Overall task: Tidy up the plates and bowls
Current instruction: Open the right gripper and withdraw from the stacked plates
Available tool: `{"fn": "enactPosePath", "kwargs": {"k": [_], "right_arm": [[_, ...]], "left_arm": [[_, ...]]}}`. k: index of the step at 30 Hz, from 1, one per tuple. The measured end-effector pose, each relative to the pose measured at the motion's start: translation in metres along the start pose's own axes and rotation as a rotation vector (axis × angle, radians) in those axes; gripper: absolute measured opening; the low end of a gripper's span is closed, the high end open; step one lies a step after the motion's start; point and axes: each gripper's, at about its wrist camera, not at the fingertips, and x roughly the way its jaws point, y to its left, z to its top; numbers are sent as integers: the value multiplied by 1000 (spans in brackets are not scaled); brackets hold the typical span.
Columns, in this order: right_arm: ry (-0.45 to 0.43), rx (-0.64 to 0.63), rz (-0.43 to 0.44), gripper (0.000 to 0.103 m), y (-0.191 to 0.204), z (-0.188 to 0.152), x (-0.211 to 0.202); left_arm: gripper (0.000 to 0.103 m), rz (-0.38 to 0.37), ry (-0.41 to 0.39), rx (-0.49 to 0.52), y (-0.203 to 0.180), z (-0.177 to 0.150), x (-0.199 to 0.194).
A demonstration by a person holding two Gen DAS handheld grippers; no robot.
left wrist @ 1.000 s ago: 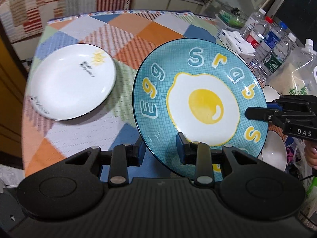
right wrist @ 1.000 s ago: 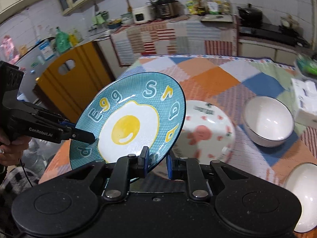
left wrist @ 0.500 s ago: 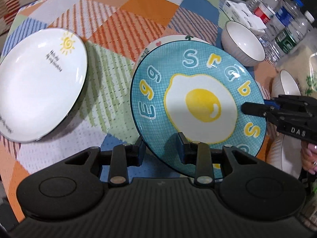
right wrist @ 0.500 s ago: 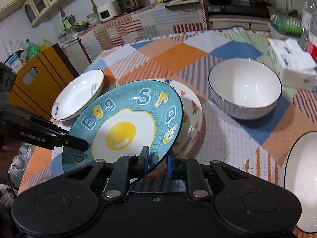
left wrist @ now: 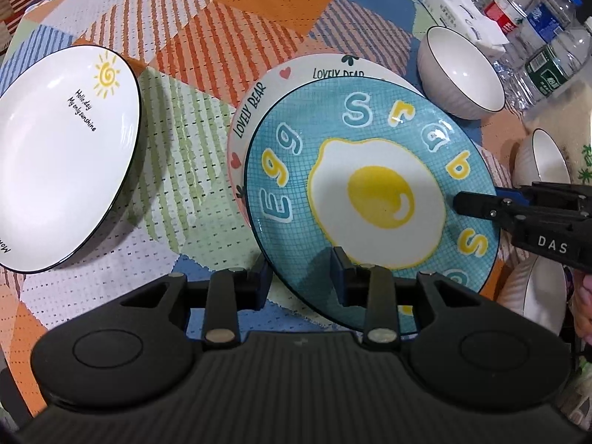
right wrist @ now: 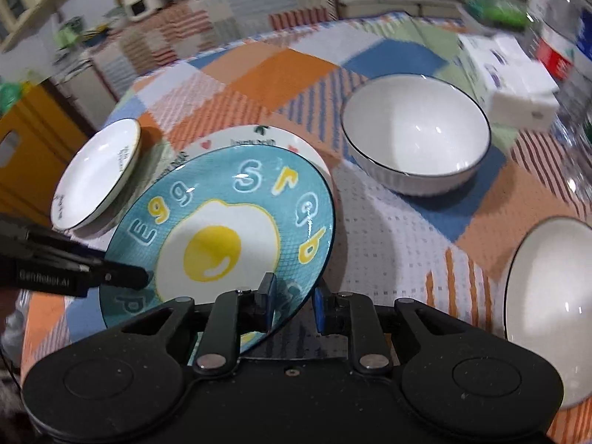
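A blue plate with a fried-egg picture hangs tilted just over a white "Lovely Bear" plate, covering most of it. My left gripper is shut on the egg plate's near rim, and shows in the right wrist view as a black finger at the plate's left edge. My right gripper pinches the opposite rim. Its jaws are opening slightly with the rim still between them. In the left wrist view the right gripper reaches in over the plate's right side.
A white sun-print plate lies to the left on the patchwork tablecloth. White bowls stand right of the stack, with more nearer the edge. A tissue box and water bottles crowd the far right.
Both grippers have carried the egg plate down and forward, from up in the air to just above the bear plate. Both views now look more steeply at the table.
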Motion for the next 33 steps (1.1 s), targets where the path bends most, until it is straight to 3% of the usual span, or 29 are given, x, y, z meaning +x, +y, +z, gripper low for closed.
{"fn": "enactPosePath", "kwargs": {"k": [4,12,19,27,32,33], "right_arm": [[11,-25,-58,32,11,2,7],[-13,-99,-135,34,32,-3,-5],[-103,-124,-71,34,58,0,-54],[-188,-257,44,35,110,6,-103],[-217,-392,115,48,146,11,-108],[-210,-415,122,55,153,12,-106]], "left_arm": [[32,31,-15,0,-3,-1,0],[32,76,-101,12,-11,-23,-35],[32,56,-157,9,-6,-43,-84],[34,72,-281,-12,20,-60,-143],[38,85,-374,-70,49,-65,-164],[40,83,-392,-73,56,-66,-167]]}}
